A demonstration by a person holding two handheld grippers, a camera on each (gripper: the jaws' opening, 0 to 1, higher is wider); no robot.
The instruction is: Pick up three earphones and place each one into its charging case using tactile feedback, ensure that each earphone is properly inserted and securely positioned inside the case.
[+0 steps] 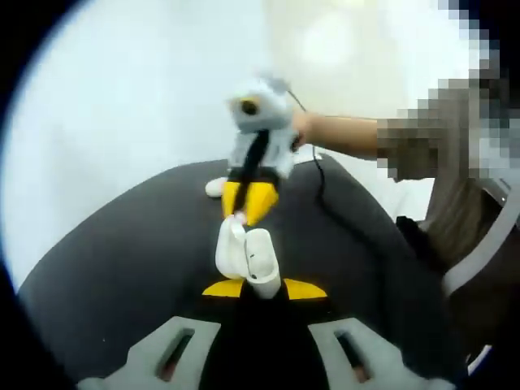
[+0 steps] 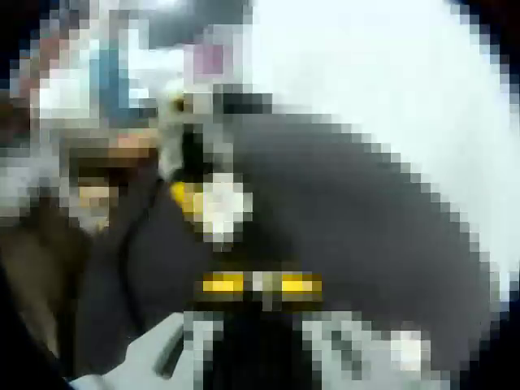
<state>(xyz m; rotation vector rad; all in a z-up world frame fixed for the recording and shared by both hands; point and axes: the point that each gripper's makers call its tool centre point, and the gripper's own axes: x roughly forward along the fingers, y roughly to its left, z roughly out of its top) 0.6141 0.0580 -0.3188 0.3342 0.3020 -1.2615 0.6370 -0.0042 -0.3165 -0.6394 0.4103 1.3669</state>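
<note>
Holding the open white case [image 1: 248, 256] between its yellow-tipped jaws, the left gripper [image 1: 264, 288] keeps it over the dark round table [image 1: 114, 260], lid tipped back to the left and body standing upright. The jaws stand narrowly apart, closed on the case's base. Directly beyond the case, along the left gripper's own line of sight, the right gripper [image 1: 246, 213] comes in from the far side with its yellow tips pointing down at the case mouth; a small white piece at those tips, touching or just above the lid, is probably an earphone, though it is too small to be sure. A person's hand [image 1: 313, 130] grips that tool. A second white object [image 1: 215, 188] lies on the table just behind it.

The right gripper view is heavily pixelated: a white blob [image 2: 223, 207] sits ahead of yellow tips [image 2: 260, 284], but how far those jaws are open cannot be told.

Judgement: the insertion axis runs vertically, down into the case well; the right gripper is nearer that opening and must descend along it.
</note>
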